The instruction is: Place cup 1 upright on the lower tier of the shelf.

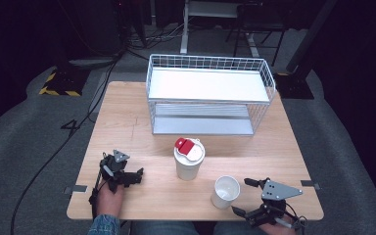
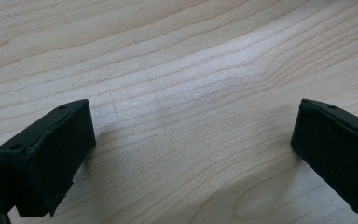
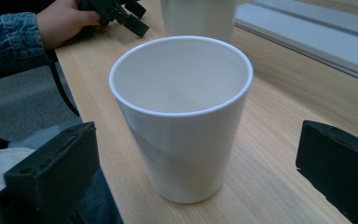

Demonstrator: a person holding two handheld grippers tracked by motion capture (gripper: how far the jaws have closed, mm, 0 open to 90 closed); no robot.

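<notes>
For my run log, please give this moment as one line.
left gripper: open, empty, over wooden table | right gripper: open, facing empty white plastic cup | cup: upright, untouched

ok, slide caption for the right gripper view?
Open right tool lined up on an empty white plastic cup standing on the wooden table.

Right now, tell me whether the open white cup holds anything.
Empty. The right gripper view looks into the white cup and shows a bare bottom; it stands upright on the table.

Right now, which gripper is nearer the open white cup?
Right. The right gripper sits just beside the open white cup, jaws spread toward it; the left gripper rests far across the table, beyond the lidded cup.
</notes>
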